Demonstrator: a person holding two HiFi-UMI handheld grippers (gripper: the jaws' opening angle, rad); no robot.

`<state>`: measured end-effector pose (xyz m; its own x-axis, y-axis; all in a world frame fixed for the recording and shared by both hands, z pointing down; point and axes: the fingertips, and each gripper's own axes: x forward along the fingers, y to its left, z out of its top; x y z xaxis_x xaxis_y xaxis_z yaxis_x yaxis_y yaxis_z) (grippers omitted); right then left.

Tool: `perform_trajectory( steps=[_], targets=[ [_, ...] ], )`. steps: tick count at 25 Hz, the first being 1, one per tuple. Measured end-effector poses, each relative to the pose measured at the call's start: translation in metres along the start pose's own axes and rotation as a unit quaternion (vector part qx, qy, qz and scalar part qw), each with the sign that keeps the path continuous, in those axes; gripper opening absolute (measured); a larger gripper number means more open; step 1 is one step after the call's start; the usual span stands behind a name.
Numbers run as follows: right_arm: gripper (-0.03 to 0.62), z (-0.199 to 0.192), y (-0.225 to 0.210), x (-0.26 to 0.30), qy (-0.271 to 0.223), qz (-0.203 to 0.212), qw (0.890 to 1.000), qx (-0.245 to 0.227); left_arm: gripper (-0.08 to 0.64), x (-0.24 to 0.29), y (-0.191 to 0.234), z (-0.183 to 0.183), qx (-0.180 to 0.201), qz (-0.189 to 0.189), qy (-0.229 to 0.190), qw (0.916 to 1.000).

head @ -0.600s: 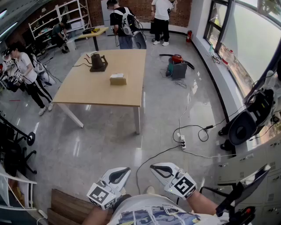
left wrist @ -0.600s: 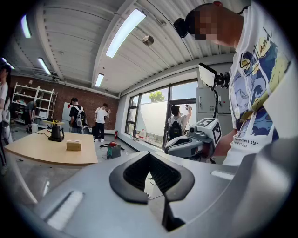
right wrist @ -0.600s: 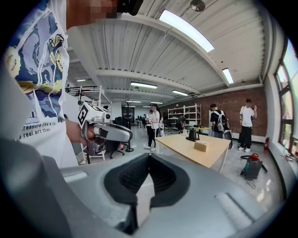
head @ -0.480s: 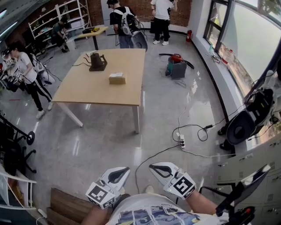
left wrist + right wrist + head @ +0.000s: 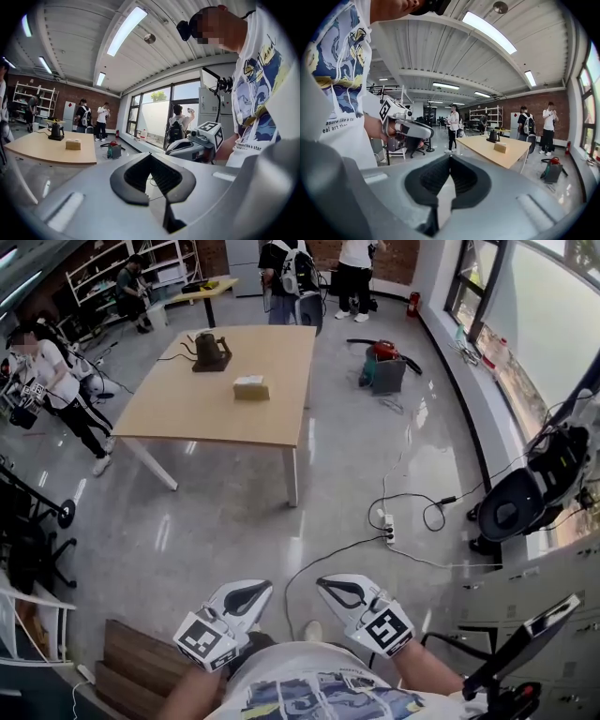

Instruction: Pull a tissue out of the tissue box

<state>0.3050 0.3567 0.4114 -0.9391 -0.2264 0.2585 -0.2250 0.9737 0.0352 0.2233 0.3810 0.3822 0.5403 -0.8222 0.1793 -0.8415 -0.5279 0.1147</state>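
One tissue box [image 5: 251, 387] sits on the desk [image 5: 216, 423] near a kettle [image 5: 211, 351], well apart from both tools. Left tool [image 5: 246, 594] and right tool [image 5: 339, 589] are clenched on nothing, close to the person's body. Only the head view has tipped slightly since a moment ago and the box looks no nearer, so the approach is likely still to do.

1. Glossy grey floor [image 5: 216, 540], near to far.
2. Light wooden table [image 5: 178, 413] far left, on white legs.
3. Tall dark-framed windows [image 5: 548, 334] along right side.
4. Brick wall [image 5: 93, 91] and white shelving [image 5: 89, 263] at far end.
5. Tube lights [image 5: 125, 29] overhead, lit.
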Motion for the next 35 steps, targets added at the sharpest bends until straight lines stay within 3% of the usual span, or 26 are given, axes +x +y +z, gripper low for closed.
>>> perform_trajectory(
  steps=[8, 13, 21, 35],
  targets=[
    [0.005, -0.013, 0.002, 0.018, 0.020, 0.038, 0.999, -0.003, 0.006, 0.000, 0.019, 0.003, 0.003, 0.034, 0.002, 0.9994],
    [0.006, -0.005, -0.007, 0.053, 0.022, 0.023, 0.999, -0.008, 0.005, 0.000, 0.052, -0.002, -0.005, 0.023, 0.000, 0.9997],
    [0.009, 0.027, -0.031, 0.138, 0.033, -0.003, 0.999, 0.007, 0.006, -0.005, 0.151, 0.017, -0.001, -0.002, -0.019, 0.9998],
    [0.015, 0.081, -0.052, 0.303, 0.035, -0.043, 0.998, 0.035, 0.005, -0.050, 0.314, 0.011, -0.001, -0.048, 0.008, 0.9988]
  ],
)
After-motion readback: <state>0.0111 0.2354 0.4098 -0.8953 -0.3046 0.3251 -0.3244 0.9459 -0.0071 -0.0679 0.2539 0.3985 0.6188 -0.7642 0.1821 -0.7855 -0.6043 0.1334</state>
